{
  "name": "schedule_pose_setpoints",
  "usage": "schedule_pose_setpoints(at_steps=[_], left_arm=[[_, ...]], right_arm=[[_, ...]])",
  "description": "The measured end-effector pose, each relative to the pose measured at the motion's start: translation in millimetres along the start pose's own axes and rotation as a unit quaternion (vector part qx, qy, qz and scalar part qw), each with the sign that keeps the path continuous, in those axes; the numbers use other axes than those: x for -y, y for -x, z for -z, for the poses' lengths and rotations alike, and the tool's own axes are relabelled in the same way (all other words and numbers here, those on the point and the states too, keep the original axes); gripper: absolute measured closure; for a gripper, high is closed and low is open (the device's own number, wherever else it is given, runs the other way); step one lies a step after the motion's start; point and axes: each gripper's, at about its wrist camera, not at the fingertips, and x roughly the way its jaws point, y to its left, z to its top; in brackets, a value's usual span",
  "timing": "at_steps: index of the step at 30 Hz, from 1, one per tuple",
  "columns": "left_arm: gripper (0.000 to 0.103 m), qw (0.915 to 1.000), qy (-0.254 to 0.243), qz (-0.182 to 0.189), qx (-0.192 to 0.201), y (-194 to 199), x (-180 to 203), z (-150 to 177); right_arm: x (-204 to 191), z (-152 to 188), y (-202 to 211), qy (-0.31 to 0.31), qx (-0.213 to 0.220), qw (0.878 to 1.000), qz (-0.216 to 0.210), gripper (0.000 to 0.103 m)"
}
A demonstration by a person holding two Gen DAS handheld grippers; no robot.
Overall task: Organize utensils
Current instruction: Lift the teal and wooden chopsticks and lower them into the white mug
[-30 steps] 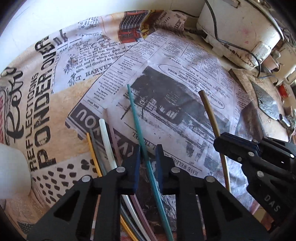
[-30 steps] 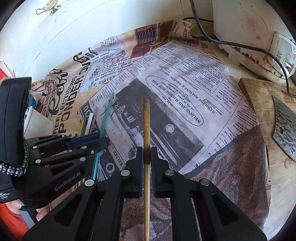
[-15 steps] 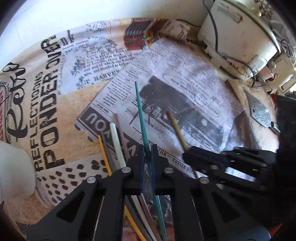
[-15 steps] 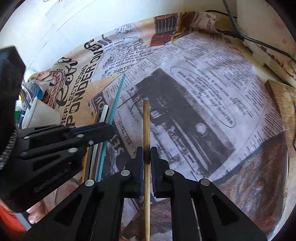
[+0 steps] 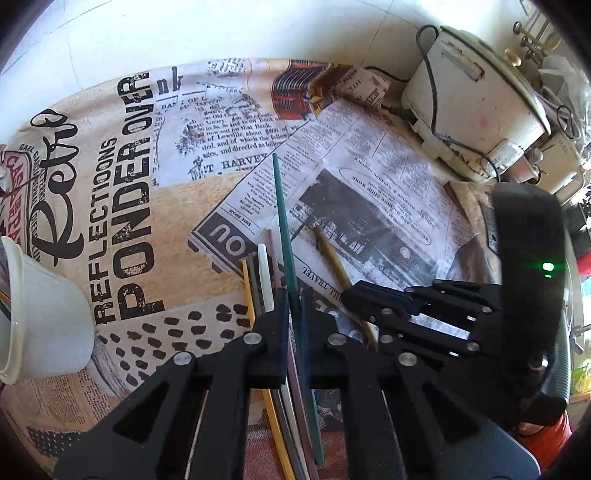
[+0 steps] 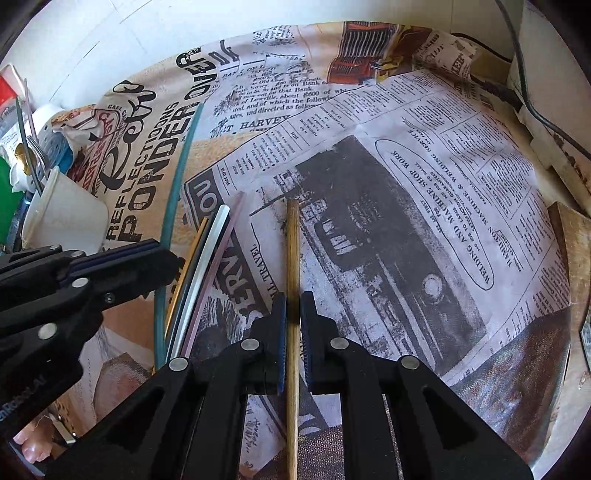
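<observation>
left hand-held gripper [image 5: 293, 325] clamped green stick [image 5: 282, 210], lifted

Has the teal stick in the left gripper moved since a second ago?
Yes. The teal stick, clamped in the left gripper, has lifted; its tip now overlaps the "HARVEY" headline on the cloth, farther up than before.

Both fisheye views are lit by strong daylight. In the left wrist view the white wall [image 5: 207, 33] and the pale appliance [image 5: 476, 92] are nearly washed out, and a blown-out patch is seen at the far right edge. The newspaper-print cloth [image 6: 424, 192] is rendered sharp and evenly bright at centre, with short soft shadows cast beside the sticks. Straight lines are bowed heavily toward the rims, where dark vignetting closes the corners. The black left gripper [image 5: 293, 325] and right gripper [image 6: 293, 325] are shown underexposed, with little surface detail. A green indicator light [image 5: 547, 266] glows with slight bloom.
</observation>
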Motion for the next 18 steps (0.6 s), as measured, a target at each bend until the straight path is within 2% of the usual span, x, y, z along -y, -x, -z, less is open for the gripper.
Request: schedule_pose_setpoints(at_steps=[5, 8, 18], left_arm=[[0.098, 0.9999, 0.002, 0.004, 0.011, 10.0, -1.8, 0.6], [0.099, 0.9997, 0.005, 0.009, 0.02, 18.7, -2.4, 1.1], [0.1, 0.9972, -0.004, 0.014, 0.073, 63.6, 3.8, 3.9]], right_arm=[[-4.4, -2.6, -2.9, 0.016, -0.002, 1.0, 0.006, 0.096], [-3.4, -2.6, 2.4, 0.005, 0.01, 1.0, 0.002, 0.096], [-5.6, 1.3, 64.3, -0.027, 0.108, 0.994, 0.007, 0.096]])
